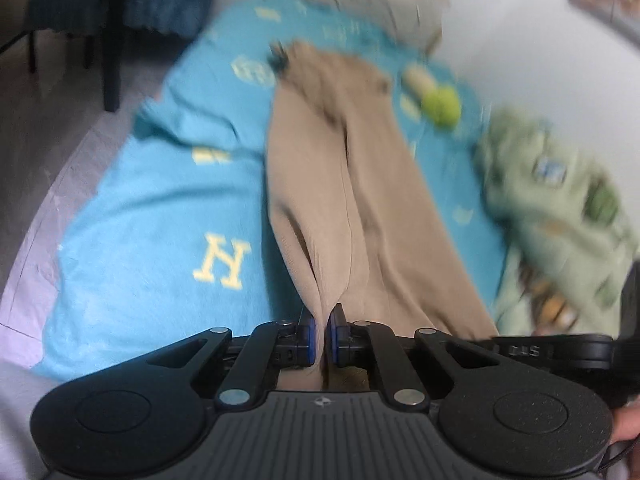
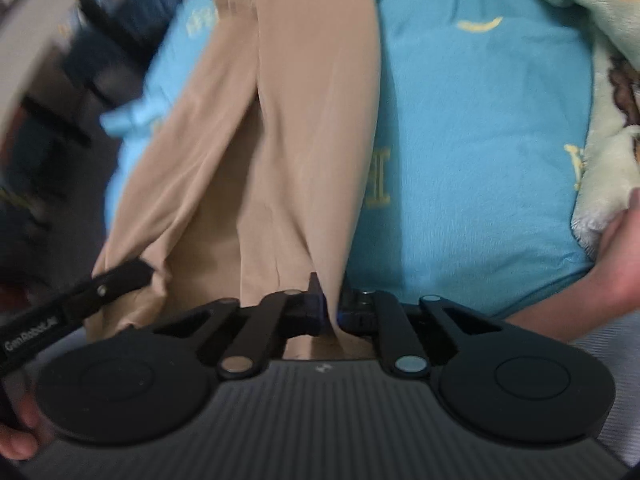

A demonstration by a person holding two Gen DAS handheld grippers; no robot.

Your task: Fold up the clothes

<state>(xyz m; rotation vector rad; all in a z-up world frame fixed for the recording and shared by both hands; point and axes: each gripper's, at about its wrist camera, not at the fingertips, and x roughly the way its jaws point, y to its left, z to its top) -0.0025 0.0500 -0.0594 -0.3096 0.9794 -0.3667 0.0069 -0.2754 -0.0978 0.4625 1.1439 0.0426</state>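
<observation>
Flanking tan trousers (image 1: 360, 184), green blanket (image 1: 560, 208), ball (image 1: 442, 106)

Far end of tan trousers (image 1: 332, 80) smeared by blur, green plush blanket (image 1: 560, 208) cut off at right edge

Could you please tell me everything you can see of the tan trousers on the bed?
The tan trousers are a soft, finely ribbed fabric, plain beige, with two long legs lying side by side lengthwise on the blue blanket. The far end looks bunched, though blur hides detail. The near ends are lifted: the left gripper is shut on a pinched fold of one leg, and the right gripper is shut on the other leg's edge. Fabric between them sags in folds.
</observation>
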